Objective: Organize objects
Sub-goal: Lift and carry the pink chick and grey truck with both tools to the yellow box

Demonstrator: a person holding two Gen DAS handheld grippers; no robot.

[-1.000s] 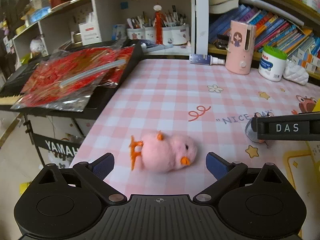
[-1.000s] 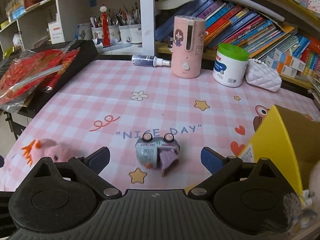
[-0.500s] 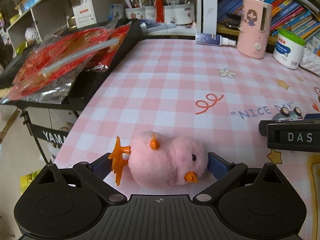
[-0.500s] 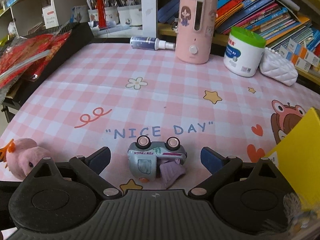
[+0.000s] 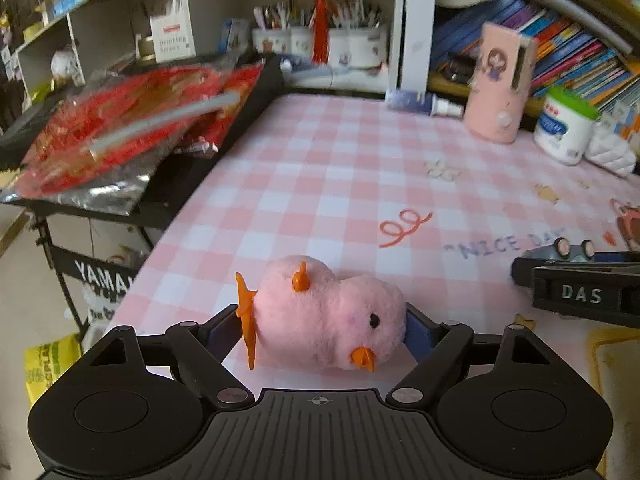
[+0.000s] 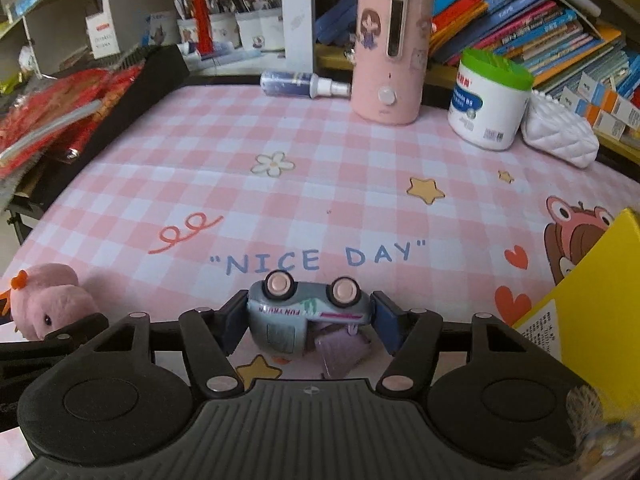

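A pink plush chick (image 5: 328, 316) lies on its side on the pink checked tablecloth (image 5: 340, 184), near the table's left edge. My left gripper (image 5: 322, 320) straddles it with its jaws closing: one pad touches the orange feet, the other the head. A small grey-blue toy car (image 6: 308, 308) lies overturned, wheels facing away, with a purple flap hanging out. My right gripper (image 6: 309, 314) is closing on it, a pad against each end. The chick (image 6: 48, 304) also shows at the lower left of the right wrist view, the car (image 5: 568, 250) at the right of the left wrist view.
A yellow box (image 6: 592, 304) stands open at the right. Along the back are a pink humidifier (image 6: 390, 52), a green-lidded white jar (image 6: 488, 104), a white quilted pouch (image 6: 560, 136) and a spray bottle (image 6: 300, 82). Red packets (image 5: 132, 128) lie on a black keyboard, left.
Both grippers came forward and down over their toys. The jaws of each, wide apart before, have narrowed until the pads meet the chick and the car.
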